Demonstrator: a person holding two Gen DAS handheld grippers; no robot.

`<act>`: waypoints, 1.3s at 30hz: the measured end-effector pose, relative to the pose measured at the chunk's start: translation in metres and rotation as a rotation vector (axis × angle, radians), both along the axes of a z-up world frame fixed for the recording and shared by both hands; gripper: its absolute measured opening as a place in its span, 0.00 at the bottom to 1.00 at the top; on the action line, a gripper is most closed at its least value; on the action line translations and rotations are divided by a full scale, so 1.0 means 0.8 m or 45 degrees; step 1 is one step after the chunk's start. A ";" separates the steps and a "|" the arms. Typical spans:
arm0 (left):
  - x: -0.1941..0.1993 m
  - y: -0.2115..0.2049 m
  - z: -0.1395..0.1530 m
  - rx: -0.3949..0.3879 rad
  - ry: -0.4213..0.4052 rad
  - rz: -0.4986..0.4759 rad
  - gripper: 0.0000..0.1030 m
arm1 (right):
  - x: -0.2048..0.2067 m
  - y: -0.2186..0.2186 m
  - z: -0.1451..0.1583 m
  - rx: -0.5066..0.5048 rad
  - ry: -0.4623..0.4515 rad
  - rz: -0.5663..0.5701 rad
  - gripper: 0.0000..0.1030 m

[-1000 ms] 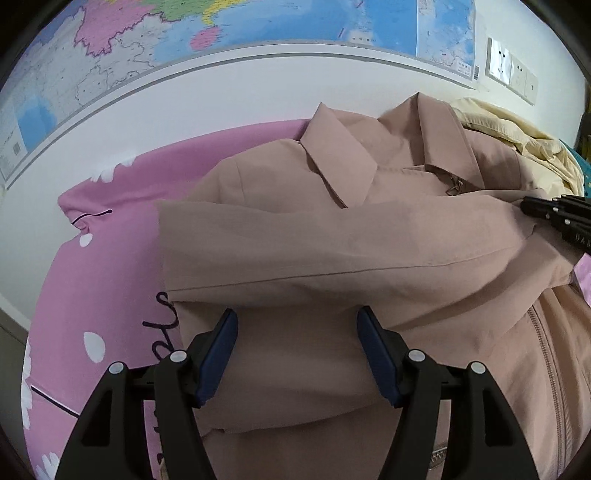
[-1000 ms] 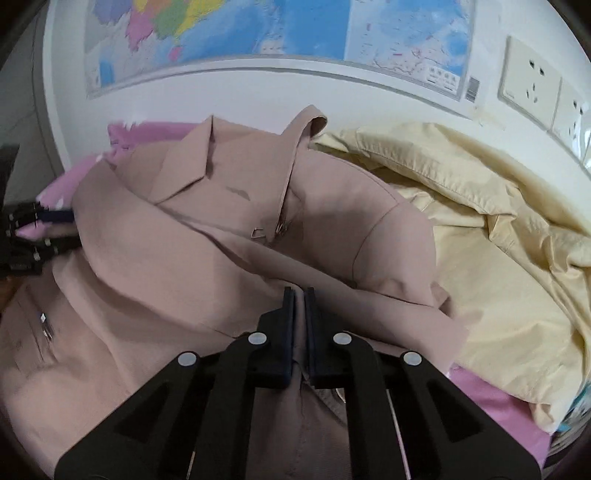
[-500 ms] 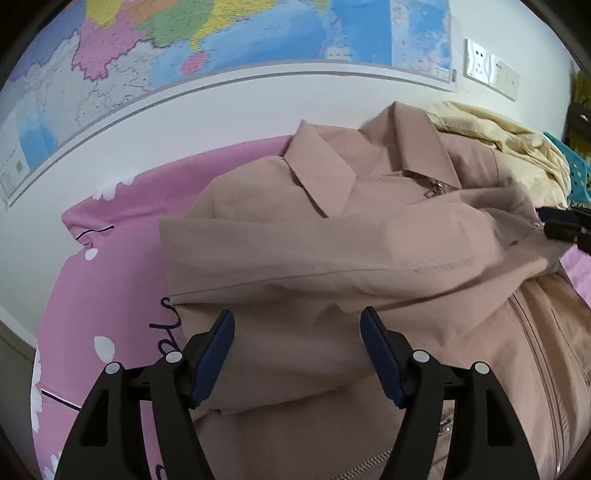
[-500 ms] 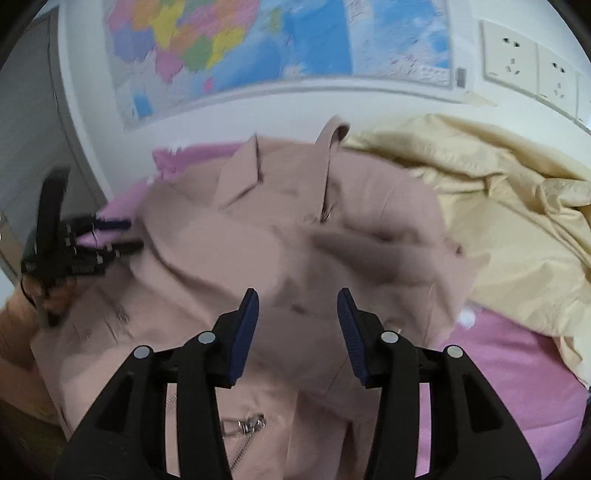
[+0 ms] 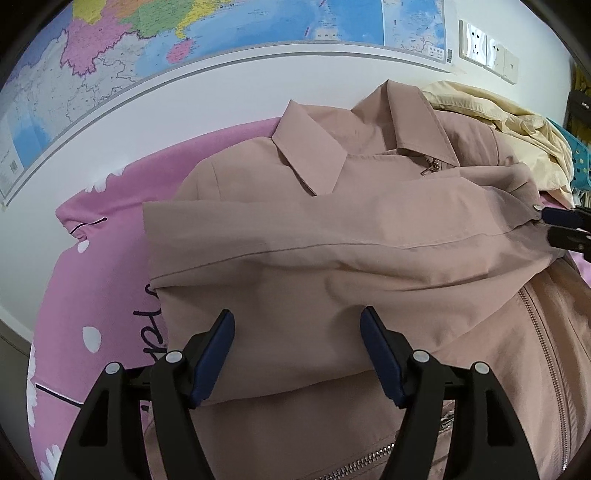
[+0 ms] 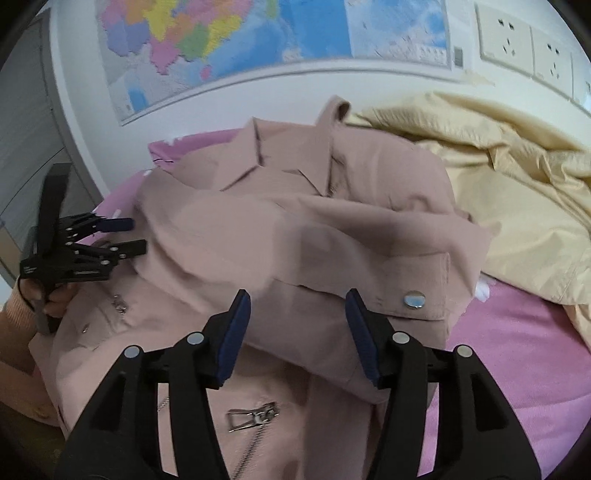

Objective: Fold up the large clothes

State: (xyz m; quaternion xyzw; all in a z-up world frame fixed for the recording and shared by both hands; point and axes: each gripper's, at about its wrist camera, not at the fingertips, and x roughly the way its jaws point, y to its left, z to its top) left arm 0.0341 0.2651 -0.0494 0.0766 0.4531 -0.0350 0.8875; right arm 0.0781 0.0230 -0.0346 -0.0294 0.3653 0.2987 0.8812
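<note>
A dusty-pink zip jacket lies collar-up on the pink bedsheet; one sleeve is folded across its chest. My left gripper hovers open over the jacket's lower left part, pads clear of the cloth. In the right wrist view the sleeve's cuff, with a silver snap, rests on the jacket just past my right gripper. Its jaws are opening, with fabric below them but nothing pressed between the pads. The right gripper's tips show at the left view's right edge; a hand holds the left gripper.
A crumpled yellow garment lies to the right of the jacket against the wall. A map and wall sockets hang above the bed. Bare pink sheet shows at the lower right, and a turquoise item at the far right.
My right gripper went from shut on the sleeve to open and drew back; the sleeve now lies across the jacket's chest. The left gripper stayed open in place.
</note>
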 end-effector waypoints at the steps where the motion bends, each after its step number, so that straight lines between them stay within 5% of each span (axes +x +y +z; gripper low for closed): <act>1: 0.000 0.000 -0.001 0.000 0.000 0.002 0.67 | -0.003 0.004 0.001 -0.001 -0.008 0.025 0.57; 8: -0.006 0.009 0.011 -0.009 -0.025 0.050 0.68 | 0.022 0.012 -0.029 -0.079 0.083 -0.022 0.57; 16: -0.073 0.069 0.058 -0.078 -0.158 0.133 0.77 | -0.015 -0.046 0.003 0.185 0.115 -0.049 0.62; 23: -0.143 0.125 0.038 -0.204 -0.027 0.210 0.77 | -0.081 -0.126 -0.001 0.440 0.231 -0.119 0.73; 29: -0.187 0.136 0.013 -0.318 0.105 0.207 0.77 | -0.132 -0.160 -0.028 0.508 0.326 -0.193 0.76; 39: -0.234 0.118 0.011 -0.460 0.156 0.075 0.80 | -0.176 -0.174 -0.048 0.573 0.378 -0.200 0.79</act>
